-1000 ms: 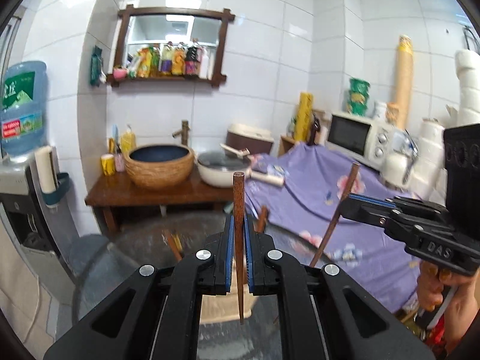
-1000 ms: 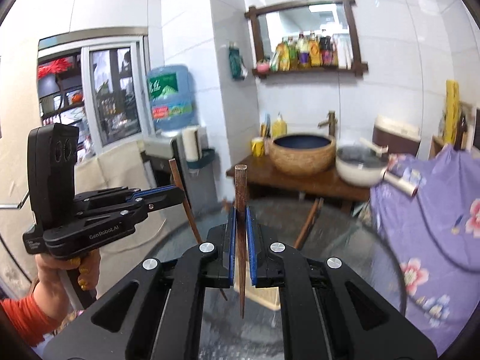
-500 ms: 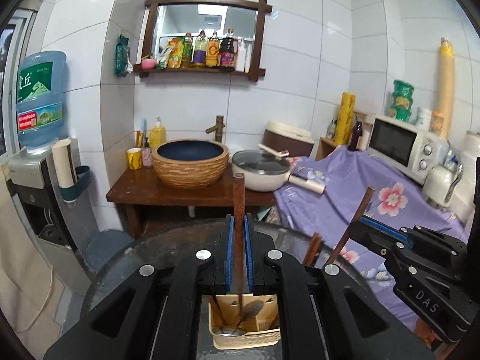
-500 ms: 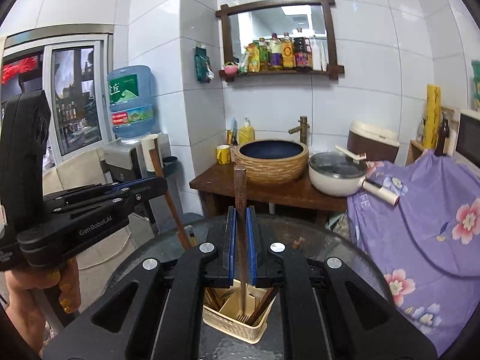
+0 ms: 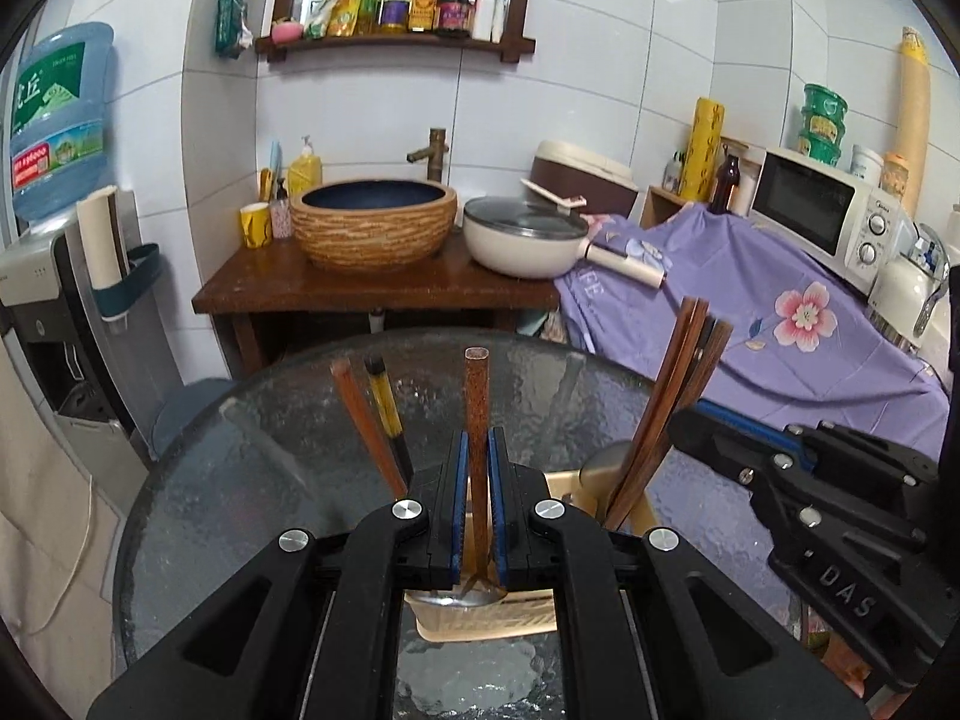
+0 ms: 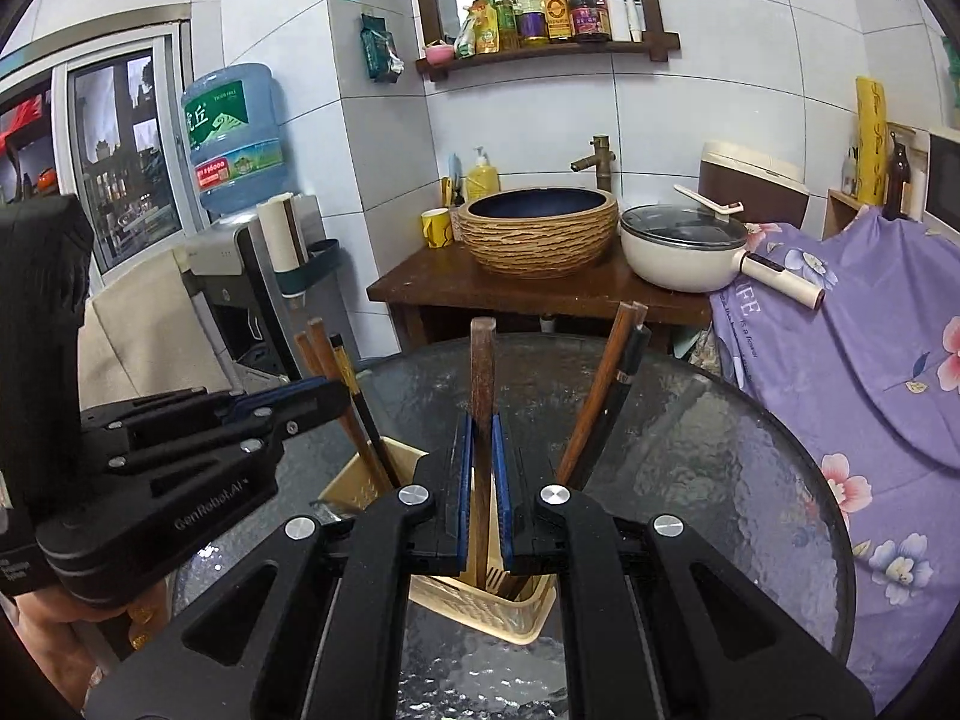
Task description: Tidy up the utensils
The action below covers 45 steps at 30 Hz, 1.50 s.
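Lettering first: "DAS" is moulded on the right gripper (image 5: 690, 432) as it shows from the left wrist view, and "GenRobot.AI" runs along the left gripper (image 6: 336, 399) in the right wrist view. The water bottle (image 6: 234, 138) carries a green label with Chinese characters, and the purple cloth (image 6: 852, 348) shows "FE" near its edge.

Left gripper (image 5: 474, 468): blue pads pressed nearly together, pinching a brown-handled spoon (image 5: 476, 414) upright; its metal bowl hangs just below the pads, inside the top of the beige basket (image 5: 486, 624).

Right gripper (image 6: 482, 462): pads likewise pressed in, gripping a wooden-handled fork (image 6: 482, 372), tines showing low between the fingers, down in the basket (image 6: 474, 606).

The basket sits on the round glass table (image 5: 252, 480) directly under both grippers. Chopsticks (image 5: 666, 414) lean out of it on the right, and another chopstick pair (image 5: 375, 420) leans out left of the spoon.
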### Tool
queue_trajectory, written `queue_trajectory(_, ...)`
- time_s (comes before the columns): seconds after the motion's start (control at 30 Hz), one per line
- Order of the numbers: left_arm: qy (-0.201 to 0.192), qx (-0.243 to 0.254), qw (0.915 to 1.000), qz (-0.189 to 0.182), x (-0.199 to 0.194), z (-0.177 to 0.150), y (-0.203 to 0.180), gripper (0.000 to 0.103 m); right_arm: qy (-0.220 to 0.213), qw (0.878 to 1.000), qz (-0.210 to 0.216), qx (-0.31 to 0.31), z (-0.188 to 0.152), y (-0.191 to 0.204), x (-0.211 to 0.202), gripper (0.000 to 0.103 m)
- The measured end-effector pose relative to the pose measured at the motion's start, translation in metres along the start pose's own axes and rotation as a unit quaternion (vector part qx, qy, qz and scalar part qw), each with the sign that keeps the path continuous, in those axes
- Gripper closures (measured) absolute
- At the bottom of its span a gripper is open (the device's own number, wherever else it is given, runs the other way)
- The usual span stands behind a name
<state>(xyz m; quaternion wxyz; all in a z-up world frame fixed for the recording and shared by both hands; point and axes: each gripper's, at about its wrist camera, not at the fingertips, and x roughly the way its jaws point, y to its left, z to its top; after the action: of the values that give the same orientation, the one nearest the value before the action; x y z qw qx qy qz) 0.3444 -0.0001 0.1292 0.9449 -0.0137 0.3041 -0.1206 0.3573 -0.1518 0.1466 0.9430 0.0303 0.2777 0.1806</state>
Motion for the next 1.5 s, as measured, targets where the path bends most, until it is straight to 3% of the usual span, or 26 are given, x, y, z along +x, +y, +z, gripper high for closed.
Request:
queue_trajectory(0.2,0.006,-0.006,0.9999,-0.013,0.003,-0.008,0.006,0.096,-0.019,1.0,-0.006,-0.009,0.0,-0.002,-0.008,0.094)
queue_trajectory(0.23,0.006,-0.008,0.9997,-0.021,0.0,-0.008,0.007,0.094,-0.027,0.999,-0.012,-0.017,-0.001,-0.001,-0.013,0.092)
queue_trajectory(0.27,0.004,-0.007,0.9997,-0.023,-0.003,-0.009,0.007,0.091,-0.034,0.999,-0.017,-0.025,-0.002,0.001,-0.019,0.083)
queue_trajectory(0.3,-0.004,-0.004,0.9997,-0.024,-0.01,-0.011,0.007,0.083,-0.041,0.998,-0.021,-0.03,-0.003,0.001,-0.025,0.067)
queue_trajectory(0.37,-0.021,-0.003,0.9994,-0.028,-0.023,-0.016,0.007,0.064,-0.062,0.997,-0.022,-0.034,-0.007,0.001,-0.04,0.058)
queue_trajectory(0.43,-0.052,-0.007,0.998,-0.035,-0.047,-0.028,0.006,0.035,-0.083,0.996,-0.016,-0.035,-0.014,0.001,-0.064,0.055)
queue_trajectory(0.47,-0.069,-0.01,0.997,-0.034,-0.06,-0.037,0.007,0.027,-0.096,0.995,-0.014,-0.034,-0.022,0.001,-0.079,0.045)
queue_trajectory(0.5,-0.082,-0.011,0.996,-0.032,-0.069,-0.042,0.006,0.011,-0.105,0.994,-0.015,-0.032,-0.027,0.001,-0.089,0.036)
queue_trajectory(0.53,-0.104,-0.011,0.9941,-0.026,-0.083,-0.054,0.005,0.007,-0.115,0.993,-0.017,-0.031,-0.035,0.002,-0.1,0.035)
queue_trajectory(0.6,-0.13,-0.004,0.9914,-0.016,-0.103,-0.073,0.003,0.007,-0.127,0.991,-0.021,-0.037,-0.057,0.006,-0.12,0.032)
queue_trajectory(0.67,-0.151,0.012,0.9884,-0.008,-0.122,-0.1,-0.004,0.007,-0.145,0.988,-0.03,-0.043,-0.082,0.009,-0.138,0.016)
queue_trajectory(0.83,-0.199,0.03,0.9789,0.032,-0.156,-0.18,-0.017,0.007,-0.181,0.981,-0.058,-0.05,-0.159,0.021,-0.176,0.012)
queue_trajectory(0.97,-0.198,0.024,0.9778,0.064,-0.168,-0.227,-0.022,0.007,-0.186,0.979,-0.072,-0.044,-0.208,0.029,-0.192,0.01)
queue_trajectory(1.0,-0.19,0.015,0.9794,0.067,-0.171,-0.24,-0.022,0.007,-0.188,0.978,-0.076,-0.041,-0.223,0.032,-0.197,0.006)
queue_trajectory(1.13,-0.17,-0.027,0.9838,0.049,-0.18,-0.267,-0.016,0.007,-0.182,0.979,-0.079,-0.039,-0.261,0.039,-0.208,0.006)
queue_trajectory(1.37,-0.177,0.001,0.9812,0.077,-0.191,-0.293,-0.026,0.007,-0.167,0.98,-0.098,-0.045,-0.303,0.046,-0.218,0.006)
queue_trajectory(1.5,-0.168,0.0,0.983,0.075,-0.186,-0.303,-0.029,0.007,-0.162,0.979,-0.116,-0.048,-0.32,0.047,-0.218,0.006)
